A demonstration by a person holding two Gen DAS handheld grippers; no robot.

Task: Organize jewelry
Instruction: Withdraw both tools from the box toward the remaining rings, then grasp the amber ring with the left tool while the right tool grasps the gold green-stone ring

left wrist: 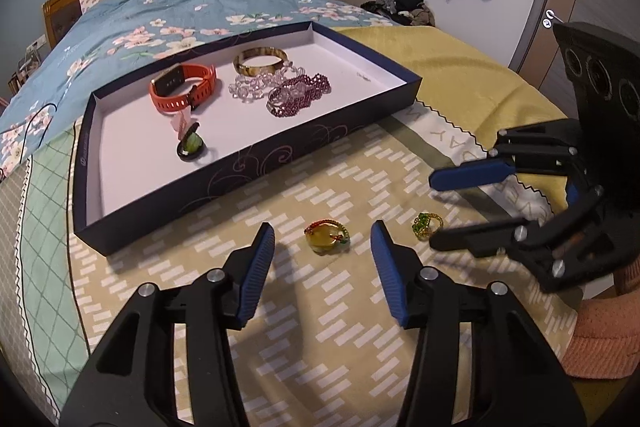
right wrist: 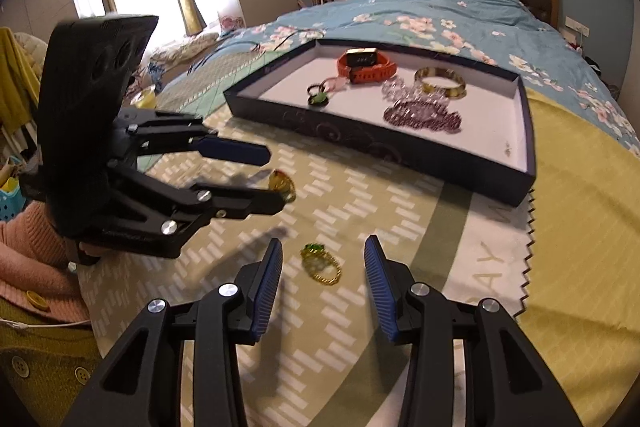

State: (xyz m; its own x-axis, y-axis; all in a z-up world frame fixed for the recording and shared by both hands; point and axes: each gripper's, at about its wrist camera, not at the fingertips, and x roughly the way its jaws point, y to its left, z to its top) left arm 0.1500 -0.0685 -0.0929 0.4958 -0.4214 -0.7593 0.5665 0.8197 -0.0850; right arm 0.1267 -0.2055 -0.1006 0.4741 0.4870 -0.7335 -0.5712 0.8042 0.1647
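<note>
A dark box lid tray lies on the bed. It holds an orange watch, an amber bangle, clear beads, a purple bead bracelet and a green-stone ring. A yellow pendant with red-green cord lies on the blanket between my open left gripper's fingers. A gold ring with green stones lies between my open right gripper's fingers. Both grippers are empty.
A patterned beige blanket covers the near bed, with a yellow cover to the right and a floral blue duvet behind the tray. A white zigzag-edged cloth lies by the right gripper.
</note>
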